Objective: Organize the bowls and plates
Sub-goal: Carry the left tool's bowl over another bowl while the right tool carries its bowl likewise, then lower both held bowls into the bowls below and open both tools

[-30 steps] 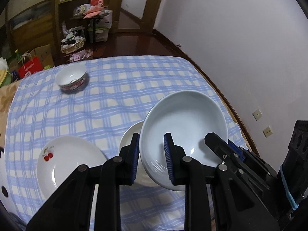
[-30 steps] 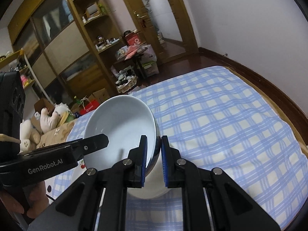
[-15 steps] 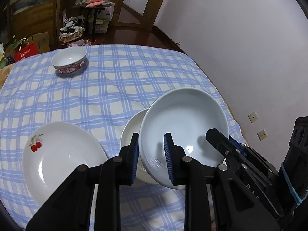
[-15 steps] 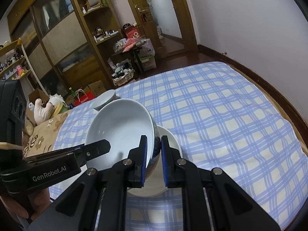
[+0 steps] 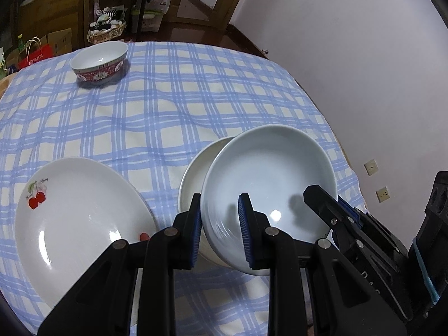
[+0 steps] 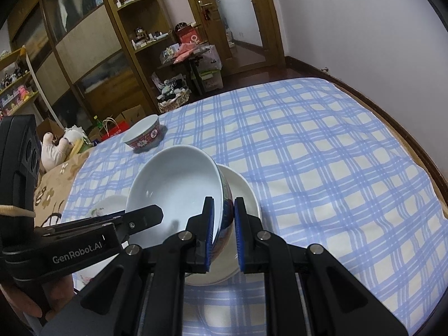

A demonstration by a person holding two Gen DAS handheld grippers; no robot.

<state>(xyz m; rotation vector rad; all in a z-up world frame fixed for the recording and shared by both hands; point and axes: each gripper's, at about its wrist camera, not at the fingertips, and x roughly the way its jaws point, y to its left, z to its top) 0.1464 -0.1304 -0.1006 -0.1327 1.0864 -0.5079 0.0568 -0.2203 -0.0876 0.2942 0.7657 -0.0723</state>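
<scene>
Both the left tongs (image 5: 219,224) and the right tongs (image 6: 224,229) clamp opposite rims of the white bowl (image 5: 268,179), held over a plate (image 6: 243,190) beneath them.

Bed (image 5: 212,89) covered with a blue-and-cream checked sheet (image 6: 322,151). Lying on the sheet: a small bowl with a red patterned outside (image 5: 98,65), upright, toward the far left; a white plate with a cherry motif (image 5: 75,224) at the near left; a plain white plate (image 5: 193,179) just right of it, near the middle front.
</scene>
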